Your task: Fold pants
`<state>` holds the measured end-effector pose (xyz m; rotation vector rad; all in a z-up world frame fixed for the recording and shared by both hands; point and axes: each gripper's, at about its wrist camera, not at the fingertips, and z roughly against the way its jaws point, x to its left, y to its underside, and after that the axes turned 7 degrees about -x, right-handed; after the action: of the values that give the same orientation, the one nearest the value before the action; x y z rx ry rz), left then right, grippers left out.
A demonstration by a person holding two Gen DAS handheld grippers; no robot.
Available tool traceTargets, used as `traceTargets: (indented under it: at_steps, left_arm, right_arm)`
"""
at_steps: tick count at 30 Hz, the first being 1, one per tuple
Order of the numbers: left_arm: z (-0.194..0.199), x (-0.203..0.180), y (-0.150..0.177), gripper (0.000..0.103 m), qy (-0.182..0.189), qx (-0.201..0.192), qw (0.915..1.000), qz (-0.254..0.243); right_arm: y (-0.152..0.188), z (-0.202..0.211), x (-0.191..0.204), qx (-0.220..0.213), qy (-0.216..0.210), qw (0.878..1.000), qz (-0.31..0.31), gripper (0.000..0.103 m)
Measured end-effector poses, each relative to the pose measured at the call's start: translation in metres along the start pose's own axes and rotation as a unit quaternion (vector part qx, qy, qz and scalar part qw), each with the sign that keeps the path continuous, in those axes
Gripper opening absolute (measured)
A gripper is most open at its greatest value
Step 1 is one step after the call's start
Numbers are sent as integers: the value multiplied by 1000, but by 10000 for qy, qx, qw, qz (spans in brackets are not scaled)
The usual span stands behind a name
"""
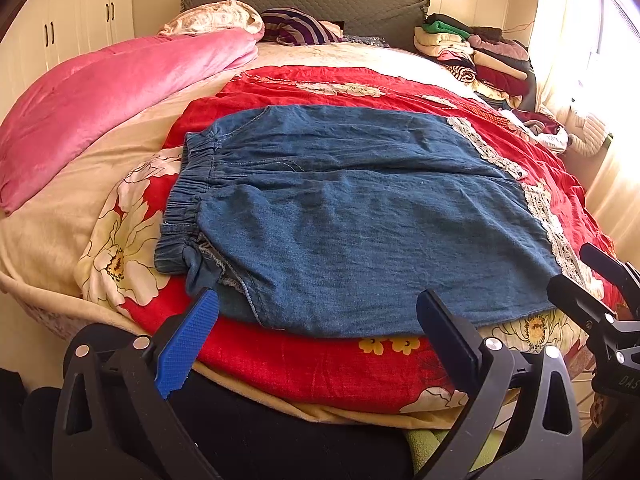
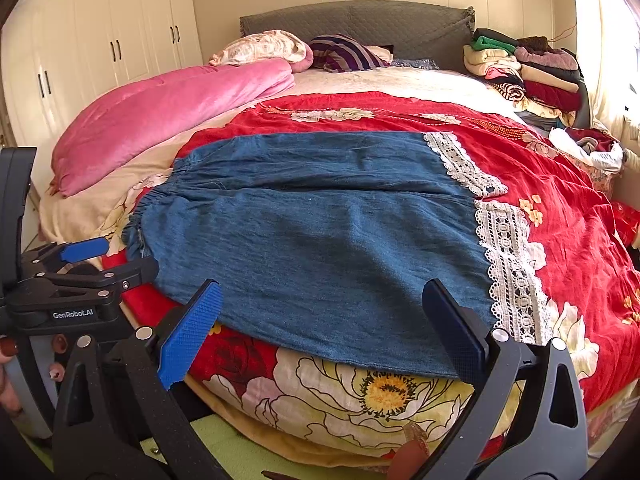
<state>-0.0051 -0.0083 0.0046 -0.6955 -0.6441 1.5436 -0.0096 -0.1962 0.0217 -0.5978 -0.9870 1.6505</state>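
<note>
- You are at the foot of a bed [image 1: 48, 216] in a bright bedroom, with white wardrobes [image 2: 100, 40] on the left wall and a grey padded headboard [image 2: 360, 24] at the far end.
- The denim pants [image 1: 352, 216] lie flat on a red floral quilt [image 1: 320, 368] near the bed's front edge. The elastic waistband [image 1: 188, 200] is to the left and the lace-trimmed hems [image 2: 508, 264] to the right, so the legs run across your view.
- The two legs lie side by side, one nearer to you and one farther, with a seam line between them. That layout looks ready for a first fold of one leg over the other, which I judge has not been made.
- Your left tool [image 1: 316, 320] hovers just short of the near edge at the waistband end, fingers spread wide and holding nothing.
- Your right tool [image 2: 320, 308] sits toward the hem end of the same near edge, also wide apart and empty. One tool at each end would let you lift the near leg evenly.
- Farther out, a pink blanket [image 1: 120, 96] lies along the left side of the bed, clear of the pants.
- A stack of folded clothes [image 2: 532, 76] sits at the far right by the headboard, likely where finished items go.
</note>
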Motion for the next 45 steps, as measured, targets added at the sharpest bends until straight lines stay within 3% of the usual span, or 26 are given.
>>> traceTargets:
  at_steps: [35, 45]
  left_arm:
    - [-1, 2, -1, 99, -2, -36, 10000, 39]
    - [-24, 31, -24, 99, -145, 51, 9994, 295]
  right_arm:
    - [-2, 0, 3, 16, 84, 9998, 152, 95]
    - [-22, -26, 11, 119, 105, 9991, 393, 95]
